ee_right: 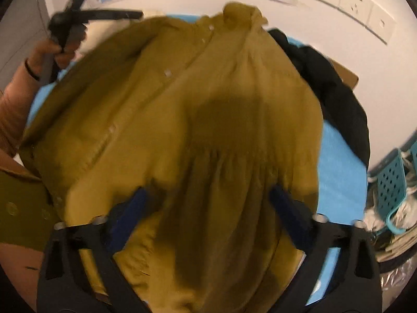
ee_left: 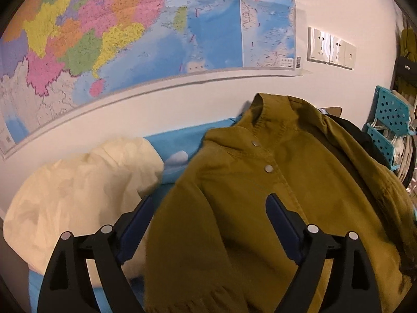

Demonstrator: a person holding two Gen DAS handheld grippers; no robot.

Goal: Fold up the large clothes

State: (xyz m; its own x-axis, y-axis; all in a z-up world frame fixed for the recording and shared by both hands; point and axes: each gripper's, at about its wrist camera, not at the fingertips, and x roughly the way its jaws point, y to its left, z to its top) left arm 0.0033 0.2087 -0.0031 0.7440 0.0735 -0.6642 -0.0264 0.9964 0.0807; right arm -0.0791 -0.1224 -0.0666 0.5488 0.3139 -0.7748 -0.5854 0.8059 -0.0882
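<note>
A mustard jacket [ee_left: 260,182] with metal snaps lies spread on a blue cover [ee_left: 179,135], collar toward the wall. My left gripper [ee_left: 209,208] hovers over its left side, open, one finger above the cream garment's edge and the other above the jacket. In the right wrist view, which is blurred, the jacket [ee_right: 182,117] fills the frame. My right gripper [ee_right: 208,200] stands open low over a gathered sleeve that runs between its fingers, and the pads are not pressing it. A person's hand [ee_right: 52,52] at upper left holds the left gripper's handle.
A cream garment [ee_left: 78,187] is heaped left of the jacket. A black garment [ee_right: 328,86] lies at its right against the wall. Teal perforated baskets [ee_left: 391,120] stand at the far right. A map [ee_left: 130,26] and sockets [ee_left: 331,48] are on the wall.
</note>
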